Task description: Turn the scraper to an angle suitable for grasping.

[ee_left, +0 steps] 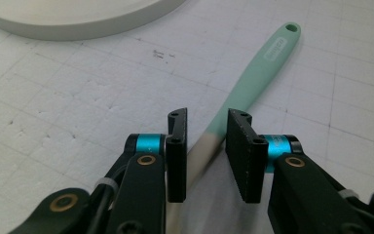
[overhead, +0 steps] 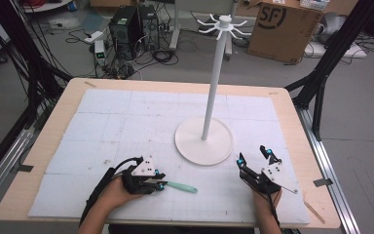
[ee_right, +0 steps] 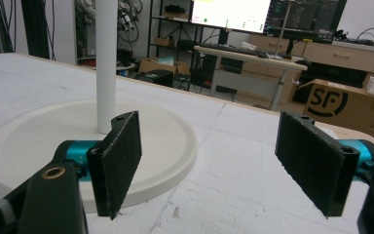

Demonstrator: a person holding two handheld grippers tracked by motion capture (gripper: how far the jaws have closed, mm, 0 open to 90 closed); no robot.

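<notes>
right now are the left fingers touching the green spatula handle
Apart. The left gripper view shows the left fingers straddling the spatula handle, with bare mat visible between it and each finger.

The white stand (overhead: 204, 140) occupies the table (overhead: 44, 146) centre-right: its round base lies flat and its pole rises upright to a ring of hooks. The mat left of the base is unobstructed. A mint-handled utensil (overhead: 181, 186) lies near the front edge.

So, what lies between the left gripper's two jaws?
In the left gripper view, a green-handled utensil runs between the left gripper jaws; whether they touch it is unclear.
</notes>
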